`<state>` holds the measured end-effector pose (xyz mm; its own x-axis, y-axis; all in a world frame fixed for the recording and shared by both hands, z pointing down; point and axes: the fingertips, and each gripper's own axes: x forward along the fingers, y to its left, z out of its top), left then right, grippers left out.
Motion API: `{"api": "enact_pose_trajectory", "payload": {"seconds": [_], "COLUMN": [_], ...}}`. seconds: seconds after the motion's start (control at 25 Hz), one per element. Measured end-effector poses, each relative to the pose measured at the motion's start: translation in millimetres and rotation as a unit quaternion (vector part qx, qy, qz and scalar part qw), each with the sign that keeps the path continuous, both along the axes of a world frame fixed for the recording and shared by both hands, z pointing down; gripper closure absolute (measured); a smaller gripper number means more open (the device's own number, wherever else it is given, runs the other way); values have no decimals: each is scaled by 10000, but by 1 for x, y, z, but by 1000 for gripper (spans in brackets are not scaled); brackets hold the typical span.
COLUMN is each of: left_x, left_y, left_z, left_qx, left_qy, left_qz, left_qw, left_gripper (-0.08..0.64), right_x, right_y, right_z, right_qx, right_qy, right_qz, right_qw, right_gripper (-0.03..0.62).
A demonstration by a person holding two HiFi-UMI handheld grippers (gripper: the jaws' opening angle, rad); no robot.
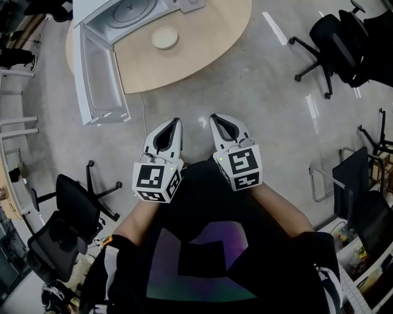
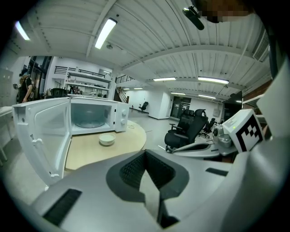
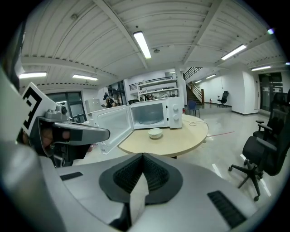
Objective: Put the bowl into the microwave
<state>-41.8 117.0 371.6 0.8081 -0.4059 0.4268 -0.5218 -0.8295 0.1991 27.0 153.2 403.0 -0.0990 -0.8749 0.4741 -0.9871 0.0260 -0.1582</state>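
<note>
Head view: the bowl (image 1: pixel 164 38) sits on the table (image 1: pixel 202 49) before the open microwave (image 1: pixel 138 11), well ahead of the left gripper (image 1: pixel 174 121), which looks nearer than the right gripper (image 1: pixel 216 118).
Left gripper view: jaws together, empty.
Right gripper view: likewise, with the bowl nearly dead ahead.

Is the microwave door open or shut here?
Open. The door is swung out to the side, exposing the cavity of the microwave; the bowl sits on the table outside it.
</note>
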Motion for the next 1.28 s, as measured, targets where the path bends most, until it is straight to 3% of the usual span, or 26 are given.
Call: {"api": "enact_pose_trajectory", "payload": {"seconds": [0.88,1.28], "left_x": [30,37], "left_y": [43,42], "left_z": [-7,-2], "left_qx": [455,362], "left_qy": [-151,-184], "left_qz": [-245,-137], "left_qw": [9985,9991], "left_gripper": [514,514], "right_x": [31,36], "right_y": [36,38], "right_z": [-1,6], "right_qx": [206,100], "right_qy": [-41,-102], "right_qz": [-249,-153], "right_qw": [9995,9998], "right_gripper": [577,577]}}
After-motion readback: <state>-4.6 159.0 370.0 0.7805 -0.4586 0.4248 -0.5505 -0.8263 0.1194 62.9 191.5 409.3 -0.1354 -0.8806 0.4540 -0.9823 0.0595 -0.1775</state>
